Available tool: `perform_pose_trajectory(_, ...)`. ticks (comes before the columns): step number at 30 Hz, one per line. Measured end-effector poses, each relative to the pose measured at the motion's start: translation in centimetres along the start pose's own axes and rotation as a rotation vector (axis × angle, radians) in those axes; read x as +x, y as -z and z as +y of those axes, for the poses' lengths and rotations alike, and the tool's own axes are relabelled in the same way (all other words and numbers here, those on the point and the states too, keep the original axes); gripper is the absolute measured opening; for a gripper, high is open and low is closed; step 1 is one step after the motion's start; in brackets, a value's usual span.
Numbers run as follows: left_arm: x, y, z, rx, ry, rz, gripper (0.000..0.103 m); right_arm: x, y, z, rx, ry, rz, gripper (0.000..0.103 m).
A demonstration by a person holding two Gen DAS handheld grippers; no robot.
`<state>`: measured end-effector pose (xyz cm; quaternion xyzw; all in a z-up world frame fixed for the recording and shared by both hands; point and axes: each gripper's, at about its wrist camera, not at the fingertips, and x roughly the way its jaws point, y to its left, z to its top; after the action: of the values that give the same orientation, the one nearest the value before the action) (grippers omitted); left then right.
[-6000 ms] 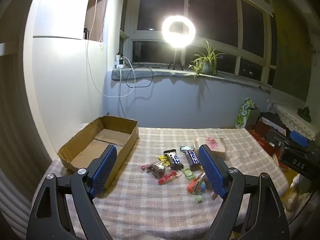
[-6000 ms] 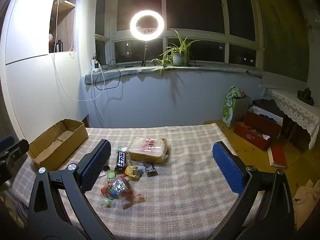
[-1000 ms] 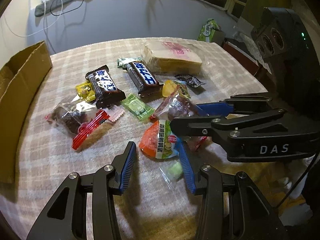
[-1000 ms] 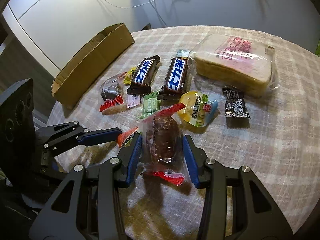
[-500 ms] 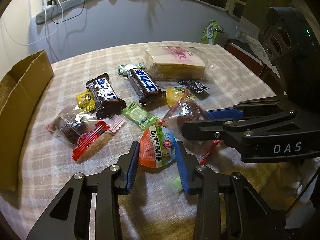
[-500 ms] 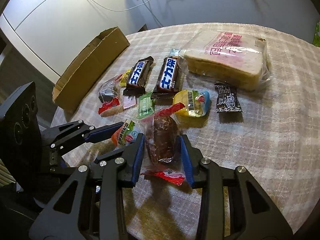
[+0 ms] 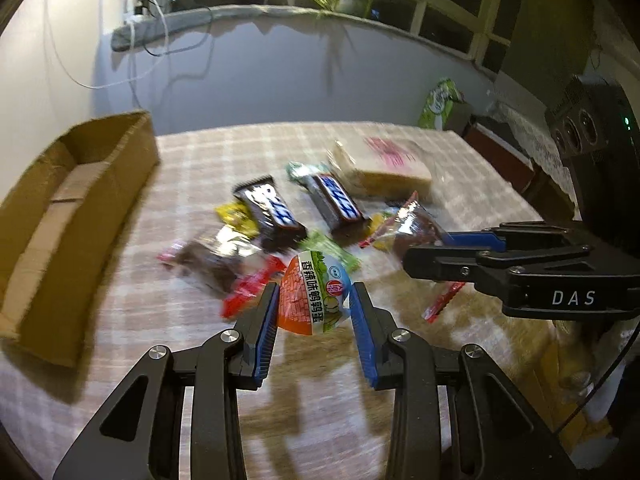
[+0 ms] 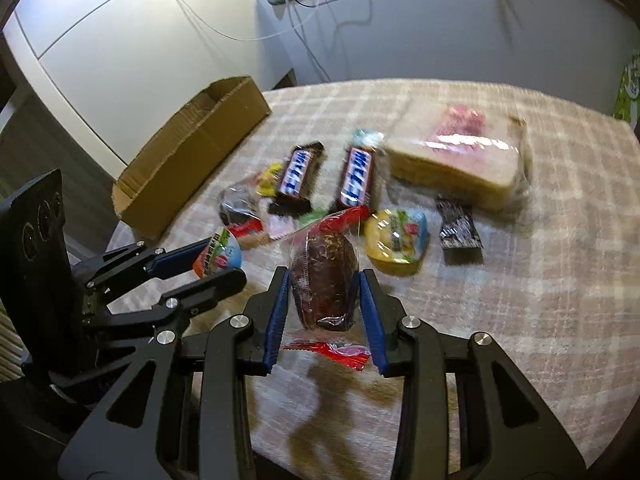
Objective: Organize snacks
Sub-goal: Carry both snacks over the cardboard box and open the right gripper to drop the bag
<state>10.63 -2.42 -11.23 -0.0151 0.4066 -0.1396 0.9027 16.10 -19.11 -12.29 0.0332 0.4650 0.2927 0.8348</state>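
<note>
On a checked tablecloth [image 8: 540, 280] strewn with snacks, the left gripper [image 7: 314, 316] pinches an orange egg packet [image 7: 314, 294] while the right gripper [image 8: 324, 300] clamps a dark cake in clear wrap [image 8: 324, 280], both parcels apparently lifted clear of the pile (the background is blurred). The step in hand looks like carrying the pair off. The cardboard box [image 7: 76, 208] waits empty at ten o'clock in the left view; the next move calls for swinging both loads over its rim before letting go.
</note>
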Motion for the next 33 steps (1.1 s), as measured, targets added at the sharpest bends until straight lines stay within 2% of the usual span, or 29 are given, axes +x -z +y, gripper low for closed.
perform_pose_trajectory(16,-5.2,-1.2,8.8,-0.116,-0.147,-0.117,0.034,1.5,-5.8,8.2,-0.133,-0.047,-0.062,0.037)
perform_pose_trajectory(26,-7.5,-0.7,13.6,-0.183,-0.225,-0.152,0.034,4.9,-9.1,13.4,-0.221,-0.070,-0.052,0.037)
perform_pose_trajectory(33,-7.7,-0.6,16.2,-0.219,-0.264,-0.154,0.034,7.4,-10.9,16.0,-0.258,-0.068,-0.038,0.037)
